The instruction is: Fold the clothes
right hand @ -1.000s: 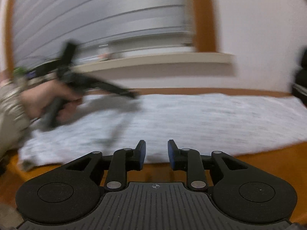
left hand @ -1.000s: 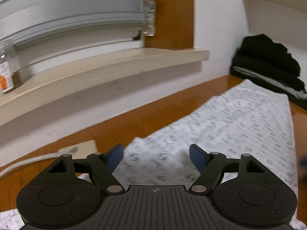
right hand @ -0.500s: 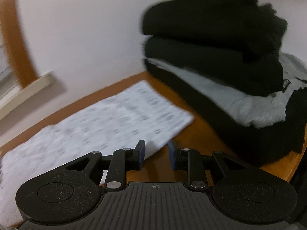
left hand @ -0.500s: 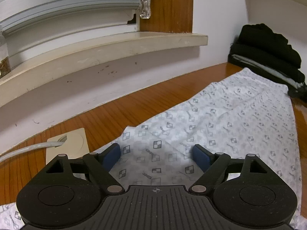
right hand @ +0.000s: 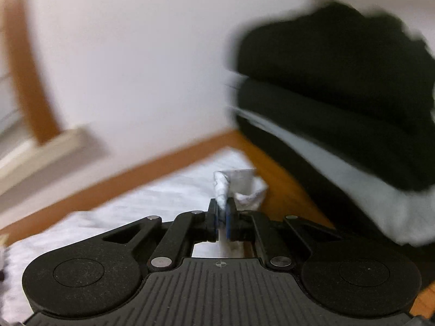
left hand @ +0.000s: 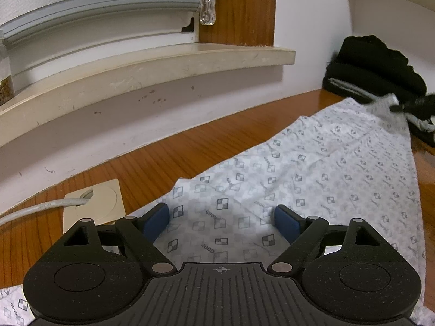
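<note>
The right gripper (right hand: 222, 218), half open a moment ago, has now pinched the far corner of the patterned garment (left hand: 312, 179) spread on the bench (left hand: 168, 160), while the left gripper (left hand: 221, 221) hovers with fingers spread over the near end, so a fold can begin.

Left gripper (left hand: 221, 221) angled down with blue pads (left hand: 155, 221) spread wide, nothing pinched. Right gripper (right hand: 221, 218) clamped tight, pads squeezing a bunched corner of fabric.
</note>
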Motion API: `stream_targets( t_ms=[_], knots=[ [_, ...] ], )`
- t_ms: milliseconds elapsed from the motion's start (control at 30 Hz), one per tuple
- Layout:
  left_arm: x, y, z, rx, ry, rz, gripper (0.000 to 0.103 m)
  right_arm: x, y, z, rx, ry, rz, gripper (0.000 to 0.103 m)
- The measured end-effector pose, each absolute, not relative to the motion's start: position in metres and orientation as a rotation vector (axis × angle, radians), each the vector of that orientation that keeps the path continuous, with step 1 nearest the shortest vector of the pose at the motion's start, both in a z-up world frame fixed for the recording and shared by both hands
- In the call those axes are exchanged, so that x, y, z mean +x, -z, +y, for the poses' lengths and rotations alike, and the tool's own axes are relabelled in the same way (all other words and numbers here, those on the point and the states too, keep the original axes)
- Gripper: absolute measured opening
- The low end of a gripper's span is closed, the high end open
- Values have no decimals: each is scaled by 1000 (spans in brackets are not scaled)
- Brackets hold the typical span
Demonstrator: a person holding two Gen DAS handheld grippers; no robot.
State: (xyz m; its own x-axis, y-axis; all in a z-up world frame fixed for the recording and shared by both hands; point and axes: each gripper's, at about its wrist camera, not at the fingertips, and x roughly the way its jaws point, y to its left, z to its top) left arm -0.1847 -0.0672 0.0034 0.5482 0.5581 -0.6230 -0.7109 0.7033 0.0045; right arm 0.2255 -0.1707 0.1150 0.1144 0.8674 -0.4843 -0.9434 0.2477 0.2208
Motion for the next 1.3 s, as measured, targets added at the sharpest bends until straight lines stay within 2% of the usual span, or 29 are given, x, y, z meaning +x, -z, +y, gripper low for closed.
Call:
stream_targets(
  t_ms=[167,300,500,567,633,667,767,933,1067,1133,1200,1233,1300],
  knots=[
    [-185,-3,-67,-260,-760,640,88,104,-142,-201,-261,-1705,456,6],
    [-186,-7,-70,-271,-771,625,88,40,-109,-234,-409,-1841,456,6],
    [-170,-29,-81,-379,-670,527,86,33,-81,-254,-453,-1803,433,6],
    [-151,-38,-89,-367,-637,508,78,33,-79,-256,-450,-1798,428,6],
    [-130,-43,-97,-351,-605,499,63,31,-78,-257,-442,-1795,421,6],
    [-117,-46,-101,-338,-581,499,62,30,-78,-258,-437,-1793,419,6],
    [-79,-49,-111,-305,-512,513,60,30,-73,-257,-425,-1788,417,6],
    [-13,-47,-118,-259,-465,563,65,28,-67,-256,-413,-1789,406,7],
    [32,-36,-121,-167,-474,647,63,29,-65,-256,-413,-1796,389,7],
    [43,-29,-117,-159,-493,686,52,30,-64,-256,-407,-1800,388,7],
    [45,-25,-111,-168,-503,713,13,32,-64,-257,-394,-1806,384,7],
    [42,-26,-108,-180,-497,710,3,33,-65,-258,-383,-1810,376,6],
    [28,-35,-106,-192,-499,678,3,37,-70,-261,-349,-1817,357,6]
  ],
)
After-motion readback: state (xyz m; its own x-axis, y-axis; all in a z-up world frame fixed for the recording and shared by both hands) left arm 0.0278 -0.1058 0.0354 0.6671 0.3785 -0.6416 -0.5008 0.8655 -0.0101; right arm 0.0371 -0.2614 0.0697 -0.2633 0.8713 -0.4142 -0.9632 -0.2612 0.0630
